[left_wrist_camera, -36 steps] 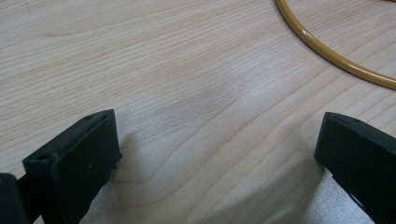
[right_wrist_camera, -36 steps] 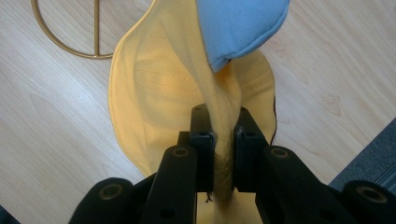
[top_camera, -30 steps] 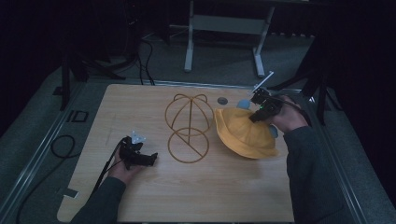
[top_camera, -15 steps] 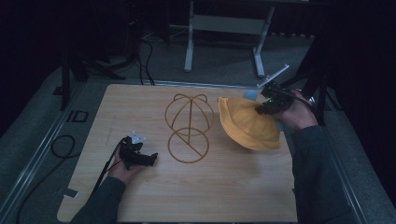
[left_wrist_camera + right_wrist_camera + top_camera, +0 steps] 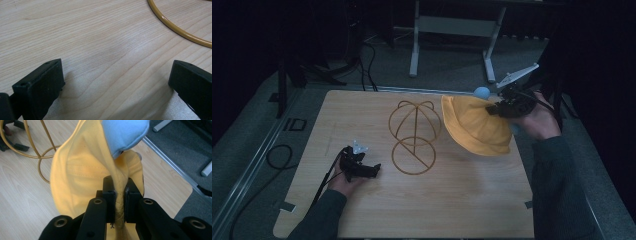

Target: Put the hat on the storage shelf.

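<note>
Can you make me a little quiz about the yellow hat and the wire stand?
1. True or false: the right gripper is pinching the yellow hat.
2. What shows between the left gripper's jaws? A) hat B) bare wooden table C) cable
3. Fill in: the wire hat stand stands on the table, to the ____ of the hat in the high view.

Key: 1 true. 2 B. 3 left.
</note>
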A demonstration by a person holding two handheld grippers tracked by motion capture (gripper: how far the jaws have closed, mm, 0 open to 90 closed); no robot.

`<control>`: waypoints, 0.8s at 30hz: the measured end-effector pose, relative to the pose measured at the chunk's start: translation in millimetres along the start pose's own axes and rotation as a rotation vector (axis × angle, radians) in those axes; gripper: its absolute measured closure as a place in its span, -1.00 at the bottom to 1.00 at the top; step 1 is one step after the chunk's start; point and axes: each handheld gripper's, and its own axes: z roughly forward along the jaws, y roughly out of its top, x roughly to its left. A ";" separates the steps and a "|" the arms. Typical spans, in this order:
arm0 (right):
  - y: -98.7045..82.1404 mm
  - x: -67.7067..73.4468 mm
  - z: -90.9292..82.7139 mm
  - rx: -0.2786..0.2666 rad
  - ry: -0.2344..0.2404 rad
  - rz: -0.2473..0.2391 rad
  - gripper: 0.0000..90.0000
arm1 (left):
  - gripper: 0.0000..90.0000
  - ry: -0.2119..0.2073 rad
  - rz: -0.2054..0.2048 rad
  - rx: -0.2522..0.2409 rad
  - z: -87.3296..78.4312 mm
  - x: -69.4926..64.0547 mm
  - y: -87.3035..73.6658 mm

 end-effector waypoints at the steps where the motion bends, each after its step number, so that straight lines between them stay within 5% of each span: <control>1: 1.1 1.3 -0.8 -0.002 -0.002 -0.003 0.84 | -1.00 0.000 0.000 0.000 0.0 0.0 0.0; 24: 45.0 33.6 -17.5 -0.087 0.039 -0.119 0.85 | -1.00 0.001 0.003 0.001 -0.1 0.2 0.0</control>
